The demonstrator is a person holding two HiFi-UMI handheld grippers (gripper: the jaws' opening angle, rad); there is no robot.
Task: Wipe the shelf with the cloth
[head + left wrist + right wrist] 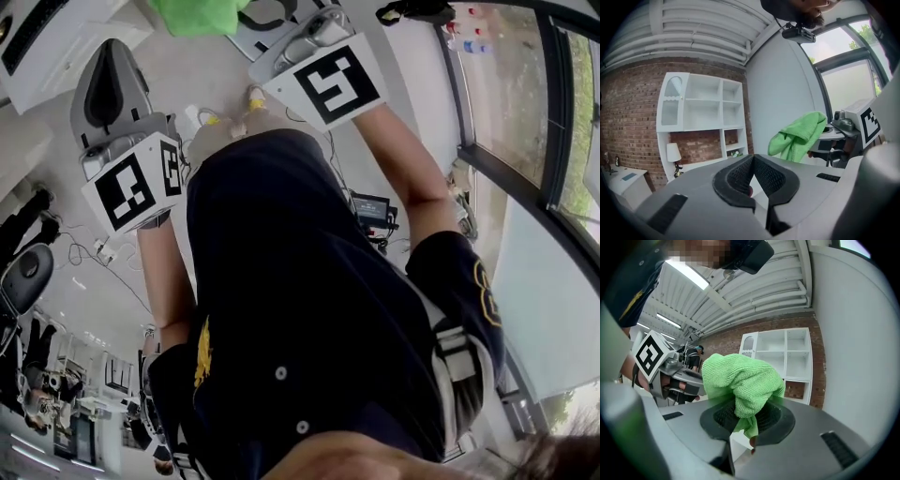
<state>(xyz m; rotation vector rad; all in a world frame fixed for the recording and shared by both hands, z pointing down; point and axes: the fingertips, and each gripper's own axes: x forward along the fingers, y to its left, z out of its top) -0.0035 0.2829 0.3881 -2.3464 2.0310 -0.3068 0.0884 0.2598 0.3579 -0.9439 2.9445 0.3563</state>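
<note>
My right gripper (745, 416) is shut on a bright green cloth (740, 380), which bunches up above the jaws. In the left gripper view the same cloth (799, 135) hangs from the right gripper (843, 124) off to the right. My left gripper (752, 161) is shut, its ribbed pads meeting with nothing between them. The white shelf unit (701, 115) with open compartments stands against a brick wall ahead, some way off; it also shows behind the cloth as the shelf unit (787, 357). In the head view the left gripper (111, 75) and the cloth (197, 14) are raised in front of the person's dark shirt.
A table lamp (672, 153) stands on the shelf unit's lower ledge. A white table (628, 180) is to its left. A plain white wall (783, 93) and large windows (848, 79) run along the right. A cable and a black box (373, 211) lie on the floor.
</note>
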